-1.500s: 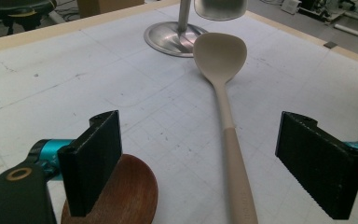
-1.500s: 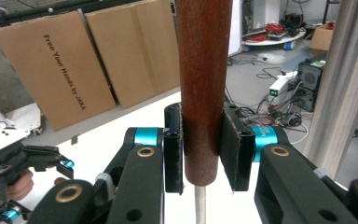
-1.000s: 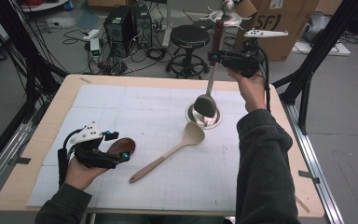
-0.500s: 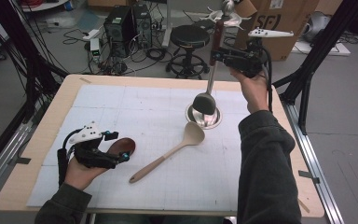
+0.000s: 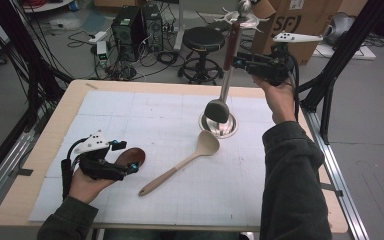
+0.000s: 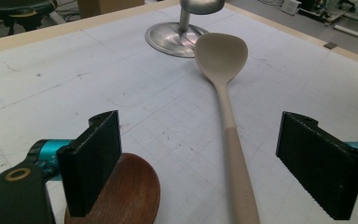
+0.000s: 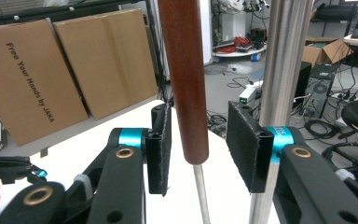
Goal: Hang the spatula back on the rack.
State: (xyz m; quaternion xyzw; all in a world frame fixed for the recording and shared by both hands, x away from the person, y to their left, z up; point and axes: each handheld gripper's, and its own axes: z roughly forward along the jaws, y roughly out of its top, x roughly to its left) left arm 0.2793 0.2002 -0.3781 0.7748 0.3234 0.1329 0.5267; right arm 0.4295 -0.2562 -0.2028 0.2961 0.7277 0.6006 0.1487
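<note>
Wooden ladle handle (image 7: pixel 185 79) hangs between the right claw's (image 7: pixel 199 147) just-opened, non-touching pads.

A wooden-edged table (image 5: pixel 45 150) under a white gridded mat (image 5: pixel 145 120) carries a beige spoon (image 5: pixel 182 162), a brown wooden spoon (image 5: pixel 130 156) and a steel stand base (image 5: pixel 227 127).

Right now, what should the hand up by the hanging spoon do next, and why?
Probably pull the right gripper straight back off the brown handle. Its jaws have just been opening, a gap shows beside the handle, and the ladle seems to hang on the steel stand by itself, so nothing more needs holding there.
</note>
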